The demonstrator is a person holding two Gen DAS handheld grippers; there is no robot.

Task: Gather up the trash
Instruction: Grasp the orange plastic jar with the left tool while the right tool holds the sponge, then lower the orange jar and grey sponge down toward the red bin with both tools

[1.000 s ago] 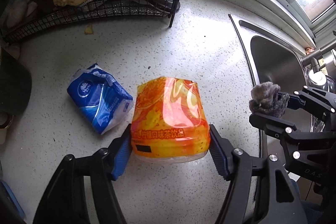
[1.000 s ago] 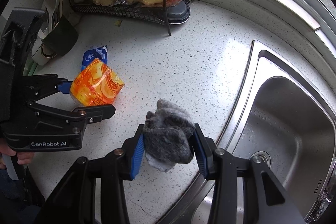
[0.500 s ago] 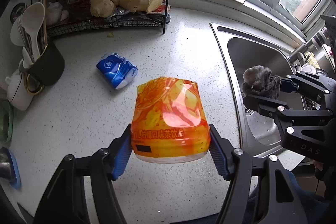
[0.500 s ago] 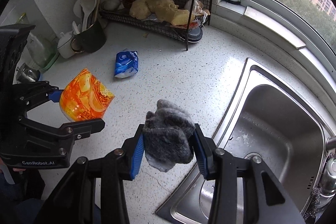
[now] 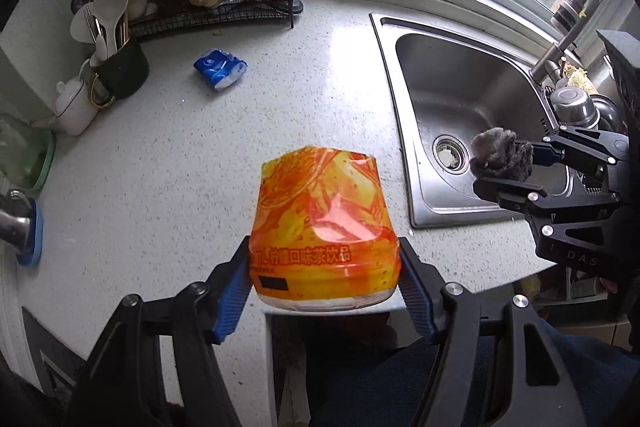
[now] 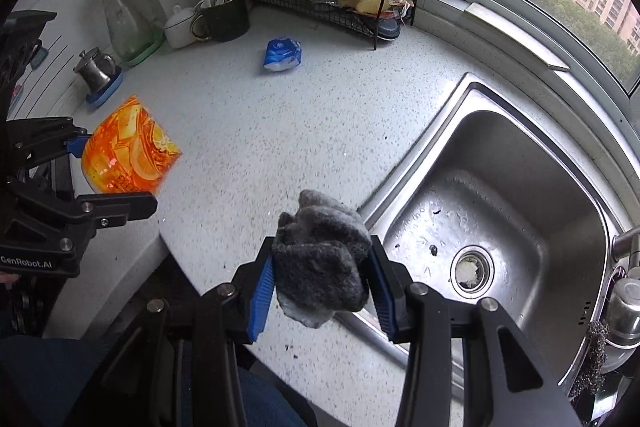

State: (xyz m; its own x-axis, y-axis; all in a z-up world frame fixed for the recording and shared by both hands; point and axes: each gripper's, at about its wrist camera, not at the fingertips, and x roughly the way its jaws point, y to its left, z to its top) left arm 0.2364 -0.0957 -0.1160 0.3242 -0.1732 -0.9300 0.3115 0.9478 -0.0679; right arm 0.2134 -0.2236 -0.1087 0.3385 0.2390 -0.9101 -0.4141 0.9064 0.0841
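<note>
The left gripper (image 5: 324, 267) is clamped on an orange drink bottle (image 5: 320, 231), the right gripper (image 6: 320, 281) on a grey wad (image 6: 320, 259), both over the bench's (image 5: 168, 163) front edge. A blue tissue pack (image 5: 220, 69) lies well away toward the back, nearer the left gripper.

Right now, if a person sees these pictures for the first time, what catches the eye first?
The bright orange wrapper, clamped in the left gripper above the counter edge. Next, the grey rag wadded in the right gripper beside the steel sink. Behind them, a blue tissue pack lies alone on the counter.
</note>
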